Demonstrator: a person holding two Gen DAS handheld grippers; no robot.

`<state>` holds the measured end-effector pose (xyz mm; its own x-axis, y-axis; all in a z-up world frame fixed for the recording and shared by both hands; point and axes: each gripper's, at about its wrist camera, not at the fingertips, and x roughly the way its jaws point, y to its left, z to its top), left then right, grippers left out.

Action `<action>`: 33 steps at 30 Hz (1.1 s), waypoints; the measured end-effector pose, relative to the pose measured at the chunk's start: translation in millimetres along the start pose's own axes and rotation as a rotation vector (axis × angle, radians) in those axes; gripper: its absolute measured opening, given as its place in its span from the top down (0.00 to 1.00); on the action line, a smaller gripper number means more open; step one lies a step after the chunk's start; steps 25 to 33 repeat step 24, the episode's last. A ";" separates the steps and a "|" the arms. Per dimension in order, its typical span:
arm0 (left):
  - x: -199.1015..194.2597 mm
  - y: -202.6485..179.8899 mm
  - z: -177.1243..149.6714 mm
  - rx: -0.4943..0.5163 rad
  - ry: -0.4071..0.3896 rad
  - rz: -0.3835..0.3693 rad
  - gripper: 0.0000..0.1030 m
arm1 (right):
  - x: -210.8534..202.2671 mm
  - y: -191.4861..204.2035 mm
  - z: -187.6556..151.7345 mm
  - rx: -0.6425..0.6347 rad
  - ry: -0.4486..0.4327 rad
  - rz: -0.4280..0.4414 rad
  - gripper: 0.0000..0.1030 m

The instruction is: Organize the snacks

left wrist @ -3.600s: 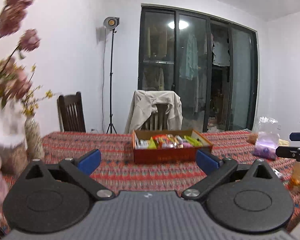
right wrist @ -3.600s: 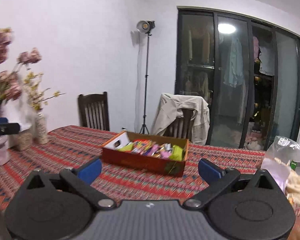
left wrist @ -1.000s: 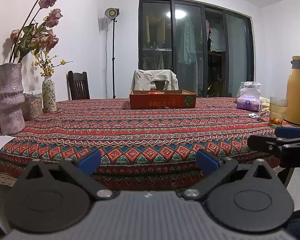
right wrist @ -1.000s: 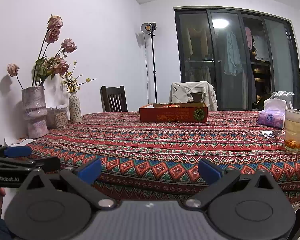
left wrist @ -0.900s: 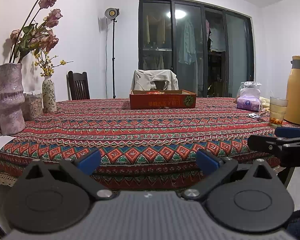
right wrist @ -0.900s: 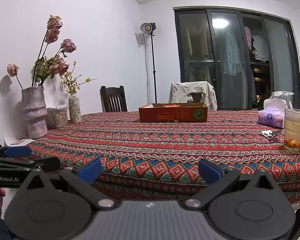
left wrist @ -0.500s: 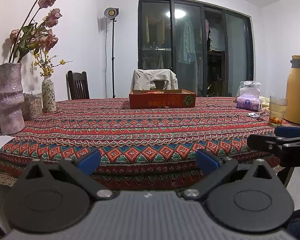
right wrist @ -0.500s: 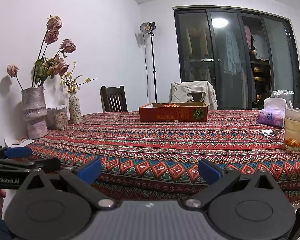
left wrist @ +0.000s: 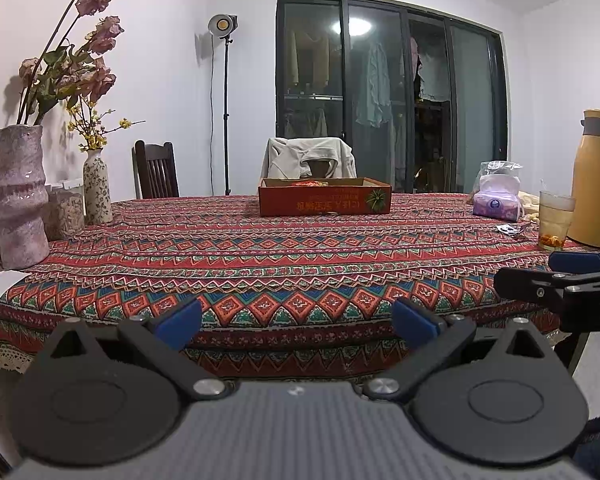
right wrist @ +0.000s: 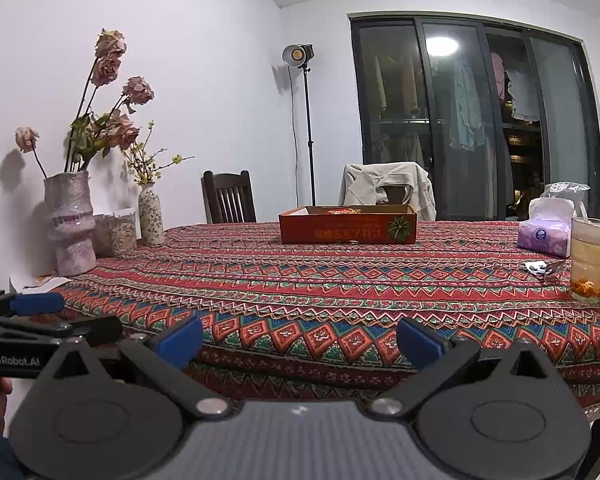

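Note:
A red cardboard box (left wrist: 325, 201) with snack packets just showing above its rim stands far back on the patterned tablecloth (left wrist: 284, 256); it also shows in the right wrist view (right wrist: 348, 229). My left gripper (left wrist: 296, 323) is open and empty, low in front of the table's near edge. My right gripper (right wrist: 299, 343) is open and empty, at the same height to its right. Each gripper sees the other from the side: the right one in the left wrist view (left wrist: 556, 280), the left one in the right wrist view (right wrist: 40, 320).
A pink vase of dried flowers (left wrist: 16, 196), a small floral vase (left wrist: 97, 186) and jars stand at the left. A tissue pack (left wrist: 496, 202), a glass of tea (left wrist: 554, 220) and a yellow thermos (left wrist: 594, 184) stand at the right. Chairs are behind the table.
Since 3.6 s ago both grippers have pulled back from over the table to low in front of its near edge. Over the last second they have hardly moved.

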<state>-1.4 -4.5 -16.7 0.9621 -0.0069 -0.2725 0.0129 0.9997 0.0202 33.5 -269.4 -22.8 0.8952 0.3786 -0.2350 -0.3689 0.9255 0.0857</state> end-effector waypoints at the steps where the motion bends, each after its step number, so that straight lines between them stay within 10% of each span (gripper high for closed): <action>1: -0.2 0.1 0.3 0.000 0.000 -0.001 0.00 | 0.3 0.0 0.1 0.000 0.000 -0.001 0.00; 33: -1.5 -6.9 -0.6 0.031 0.005 -0.025 0.00 | -0.6 -0.5 0.3 -0.007 -0.006 -0.010 0.00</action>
